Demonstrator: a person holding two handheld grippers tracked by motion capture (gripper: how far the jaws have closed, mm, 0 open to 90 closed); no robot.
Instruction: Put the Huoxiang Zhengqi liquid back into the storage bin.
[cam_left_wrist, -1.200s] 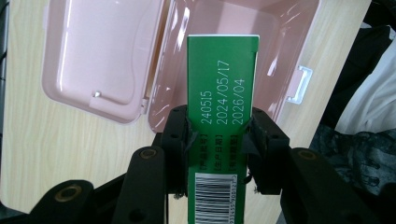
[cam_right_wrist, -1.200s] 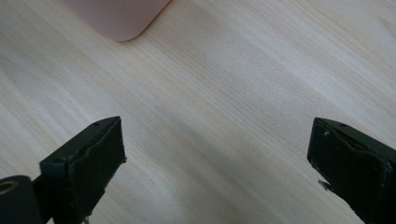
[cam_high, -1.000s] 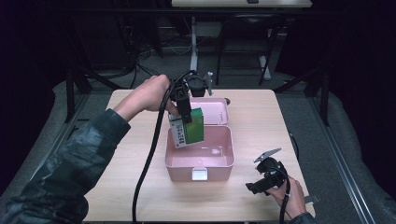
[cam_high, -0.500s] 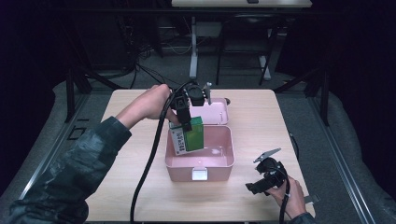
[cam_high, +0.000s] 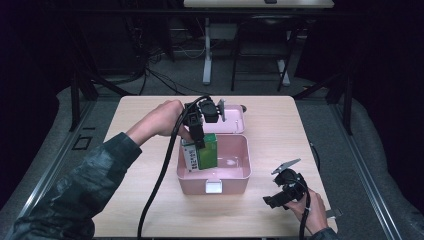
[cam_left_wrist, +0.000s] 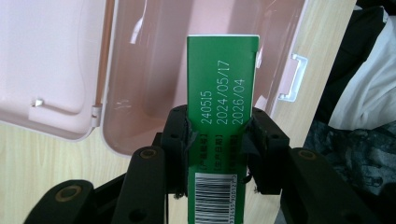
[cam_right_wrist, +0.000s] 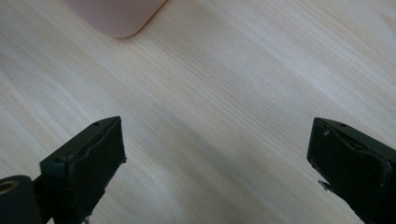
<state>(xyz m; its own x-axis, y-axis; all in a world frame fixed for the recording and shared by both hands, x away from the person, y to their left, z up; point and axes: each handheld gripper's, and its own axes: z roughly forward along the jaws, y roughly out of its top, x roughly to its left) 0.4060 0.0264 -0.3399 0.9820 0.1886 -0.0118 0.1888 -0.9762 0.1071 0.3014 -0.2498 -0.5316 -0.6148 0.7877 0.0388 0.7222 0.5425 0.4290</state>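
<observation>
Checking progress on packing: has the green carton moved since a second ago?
Yes. The green carton, clamped in the left gripper, has sunk lower into the pink box, whose front latch stayed put on the table.

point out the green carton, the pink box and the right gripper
green carton (cam_left_wrist: 222, 84), left gripper view, on its dated narrow face
pink box (cam_high: 214, 175), high view, on its front wall
right gripper (cam_right_wrist: 217, 163), right gripper view, midway between its open jaws

Left gripper (cam_high: 198, 134) was black, with round screw holes in its arms and a thick black cable; right gripper (cam_high: 280, 196) matched; sleeve (cam_high: 75, 190) was dark camouflage.
</observation>
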